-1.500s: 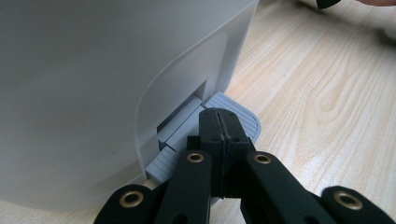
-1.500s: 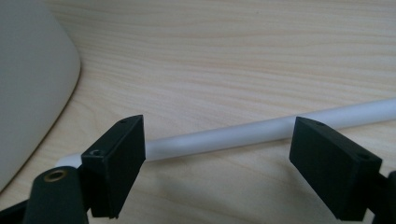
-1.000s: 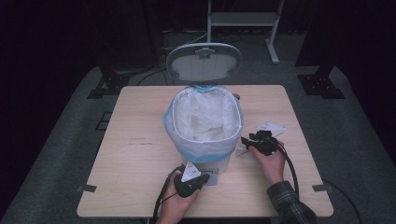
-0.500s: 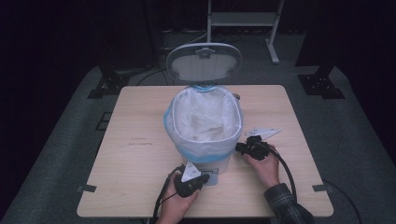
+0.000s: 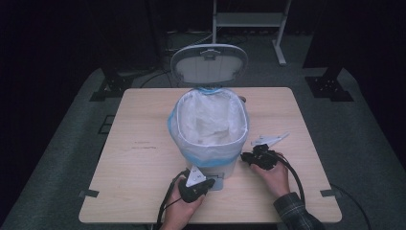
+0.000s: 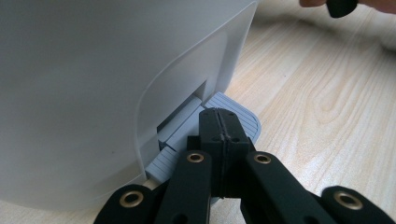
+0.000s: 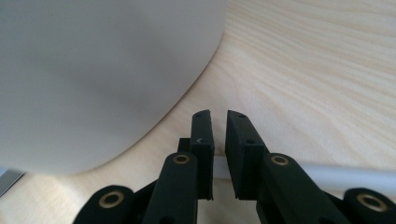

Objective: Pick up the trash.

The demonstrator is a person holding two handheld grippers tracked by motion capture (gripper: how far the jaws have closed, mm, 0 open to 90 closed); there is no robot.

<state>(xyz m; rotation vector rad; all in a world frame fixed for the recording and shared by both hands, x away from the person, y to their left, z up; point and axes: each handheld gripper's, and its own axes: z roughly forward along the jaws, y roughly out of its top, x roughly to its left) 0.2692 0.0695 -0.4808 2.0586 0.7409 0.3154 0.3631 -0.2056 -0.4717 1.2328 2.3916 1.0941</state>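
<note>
Dark floor surrounds the pale wooden tabletop [image 5: 143,158], and at its middle stands a white pedal bin [image 5: 209,139], lid [image 5: 208,62] tipped up, lined with a thin white bag [image 5: 210,120]. At the bin's near foot, the left claw [image 6: 219,122] is closed on nothing and presses the grey pedal [image 6: 238,114]. Just right of the bin, low by its wall, sits the right claw [image 7: 218,122], jaws drawn nearly together with nothing between them. Judging by looks, the bin is light, stiff plastic (smooth and slippery on its curved wall), so the rim offers the surest hold; the bag is soft and tears easily.
</note>
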